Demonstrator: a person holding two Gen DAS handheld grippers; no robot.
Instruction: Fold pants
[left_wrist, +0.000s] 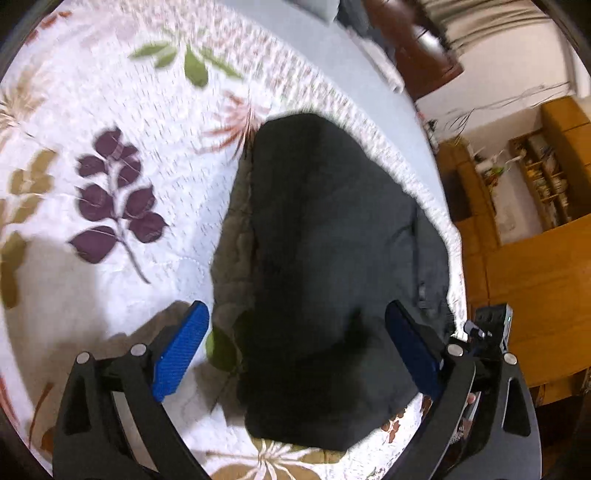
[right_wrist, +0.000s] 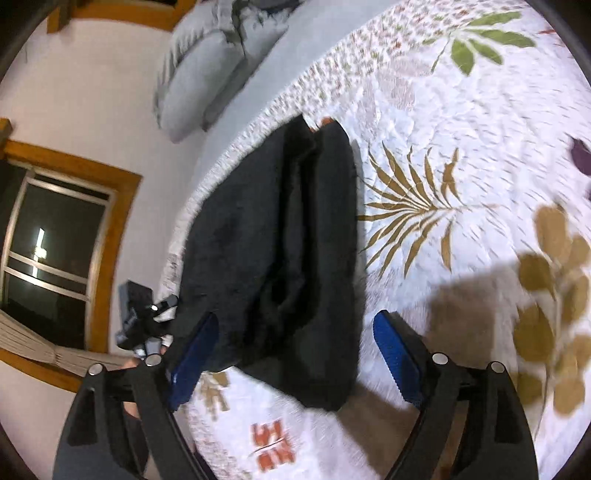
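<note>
I can read no writing or label anywhere; the dark pants (left_wrist: 325, 266) lie folded in a bundle on the floral quilt (left_wrist: 110, 110) near the bed's edge. My left gripper (left_wrist: 295, 354) and right gripper (right_wrist: 295, 354) both stand spread wide above the bundle's near end, pads clear of the cloth. Only the right wrist view shows the wood-framed window (right_wrist: 59, 251) and grey pillows (right_wrist: 199, 74); only the left shows wooden shelves (left_wrist: 546, 177).

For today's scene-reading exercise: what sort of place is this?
Probably a bedroom: dark pants lie on a floral quilt on a bed, grey pillows at its head, a wood-framed window beside.
</note>
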